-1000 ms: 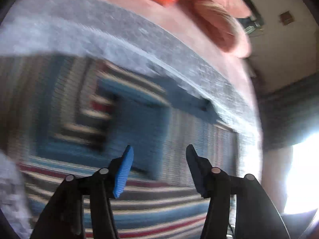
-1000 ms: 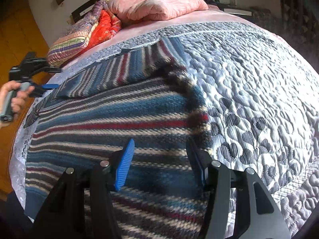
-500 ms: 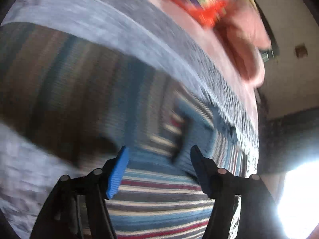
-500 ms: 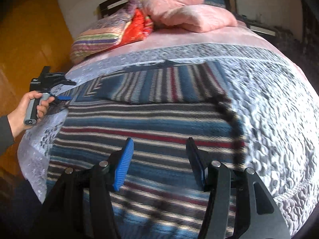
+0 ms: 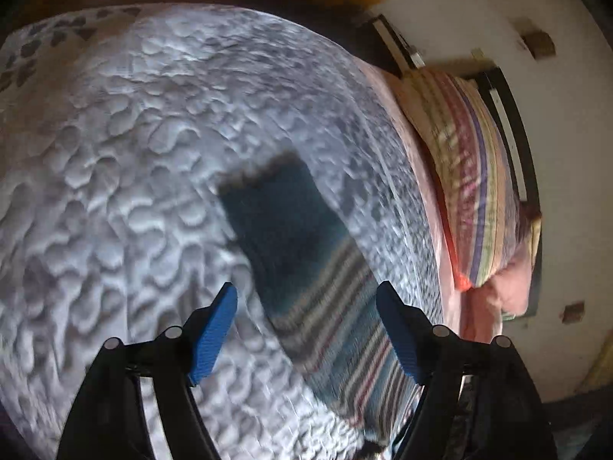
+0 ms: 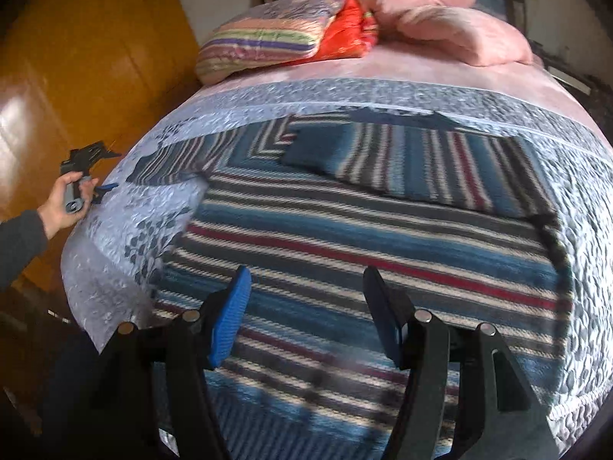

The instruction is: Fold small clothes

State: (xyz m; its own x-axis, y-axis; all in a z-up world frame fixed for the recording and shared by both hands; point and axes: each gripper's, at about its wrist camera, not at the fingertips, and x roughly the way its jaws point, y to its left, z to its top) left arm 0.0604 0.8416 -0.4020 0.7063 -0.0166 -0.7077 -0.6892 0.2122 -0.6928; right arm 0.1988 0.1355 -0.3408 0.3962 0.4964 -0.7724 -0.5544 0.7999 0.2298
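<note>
Both grippers' jaws are spread, holding nothing. The right gripper (image 6: 306,310) hovers over a blue, grey and red striped knitted sweater (image 6: 364,237) lying flat on a pale quilted bedspread (image 6: 582,207). The left gripper (image 5: 306,326) points along one outstretched sleeve (image 5: 306,260).

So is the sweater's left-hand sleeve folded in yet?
No. That sleeve lies out sideways on the quilt; only the other sleeve is folded across the body.

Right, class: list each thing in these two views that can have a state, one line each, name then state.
Striped sweater: spread flat on the bed, one sleeve folded across the chest.
Other sleeve: stretched straight out on the quilt.
Left gripper: open, empty, above that sleeve.
Right gripper: open, empty, above the sweater.
Quilt: spread over the bed.
</note>
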